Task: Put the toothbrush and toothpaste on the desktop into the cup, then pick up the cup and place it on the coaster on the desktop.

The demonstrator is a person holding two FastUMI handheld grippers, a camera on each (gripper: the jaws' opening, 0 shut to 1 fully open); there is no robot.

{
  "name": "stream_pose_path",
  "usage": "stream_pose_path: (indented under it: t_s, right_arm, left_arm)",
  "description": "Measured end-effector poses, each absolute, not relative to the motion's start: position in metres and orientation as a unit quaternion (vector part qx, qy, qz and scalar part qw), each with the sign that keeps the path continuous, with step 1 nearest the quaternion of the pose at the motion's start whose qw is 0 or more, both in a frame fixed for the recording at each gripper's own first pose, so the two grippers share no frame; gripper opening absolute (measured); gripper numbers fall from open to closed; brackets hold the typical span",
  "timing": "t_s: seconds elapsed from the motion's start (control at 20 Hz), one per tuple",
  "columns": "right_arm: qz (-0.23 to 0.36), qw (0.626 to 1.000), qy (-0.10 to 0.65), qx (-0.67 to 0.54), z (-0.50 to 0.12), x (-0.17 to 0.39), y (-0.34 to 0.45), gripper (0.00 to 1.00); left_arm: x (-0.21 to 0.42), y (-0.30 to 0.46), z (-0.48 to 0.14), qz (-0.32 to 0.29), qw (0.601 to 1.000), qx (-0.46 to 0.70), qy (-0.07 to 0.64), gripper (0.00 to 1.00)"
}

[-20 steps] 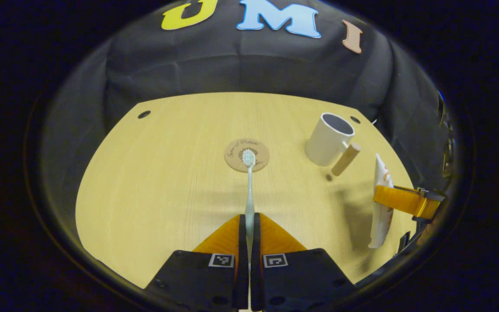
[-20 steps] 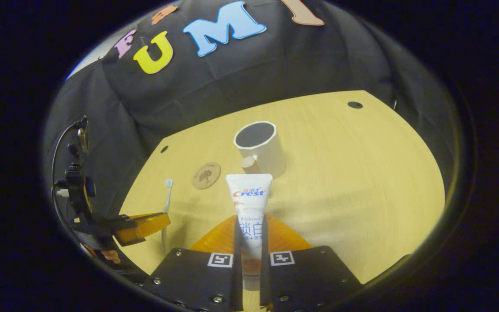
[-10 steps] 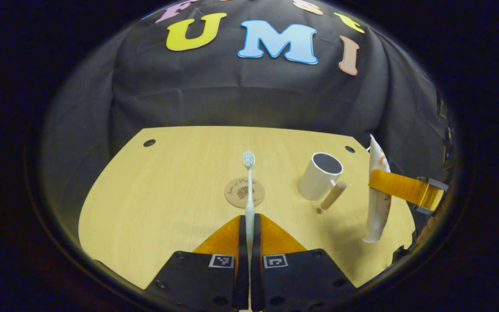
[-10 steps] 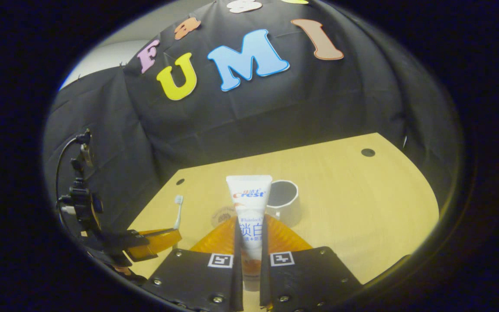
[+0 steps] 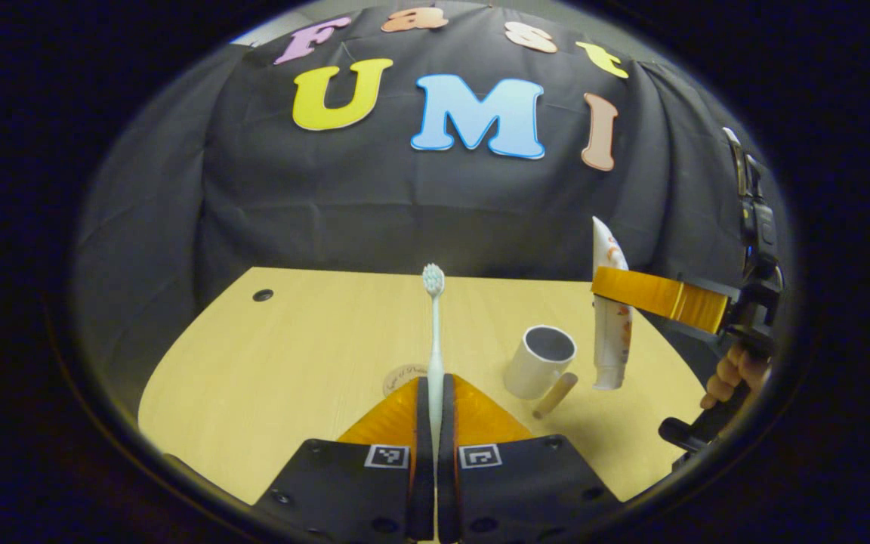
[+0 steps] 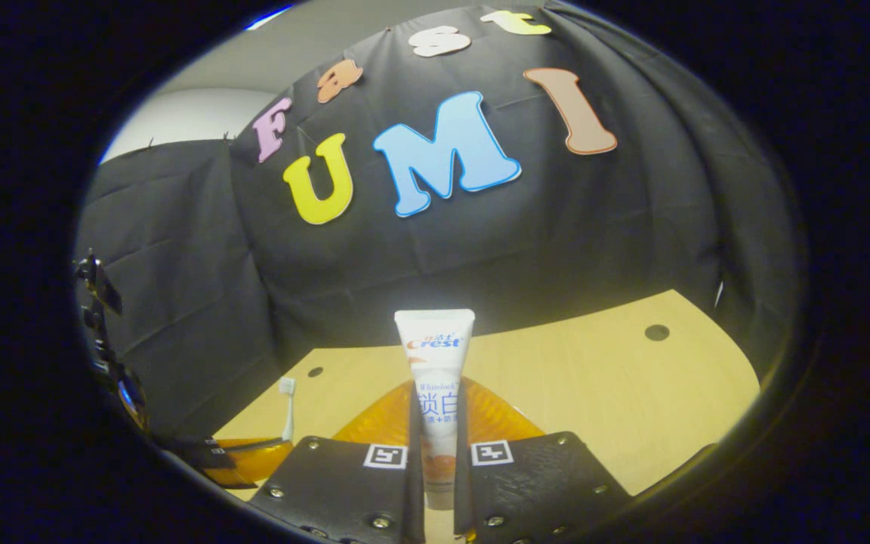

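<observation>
Each gripper had a black body with screws and two square black-and-white markers; the right gripper matched.

Both views are dim overall, with strong fisheye bending that curves the counter edges and darkens toward the rim. Light falls from above, leaving the pale wood evenly lit with mild glare. In the left gripper view a soft shadow lies on the counter beneath the toothpaste tube. Both pictures are sharp in the centre and softer near the edges.
</observation>
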State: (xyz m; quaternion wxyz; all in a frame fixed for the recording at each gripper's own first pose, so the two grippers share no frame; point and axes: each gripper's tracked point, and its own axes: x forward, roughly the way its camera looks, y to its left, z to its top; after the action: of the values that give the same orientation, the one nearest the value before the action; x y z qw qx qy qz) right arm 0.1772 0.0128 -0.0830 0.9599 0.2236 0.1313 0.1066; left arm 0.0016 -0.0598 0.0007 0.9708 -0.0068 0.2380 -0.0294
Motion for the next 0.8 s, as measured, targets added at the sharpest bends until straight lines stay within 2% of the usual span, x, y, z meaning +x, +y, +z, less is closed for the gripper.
stream_pose_path:
  t_s: [0.35,0.8]
  right_arm:
    - [0.096,0.97,0.089,0.204,-0.082,0.22,0.001,0.16]
    - [0.093,0.976,0.086,0.175,-0.121,0.26,0.009,0.16]
  left_arm:
    - [0.02,-0.072,0.033,-0.031,0.985,-0.012,0.17,0.1]
    - [0.018,-0.081,0.042,-0.018,0.987,-0.011,0.158,0.1]
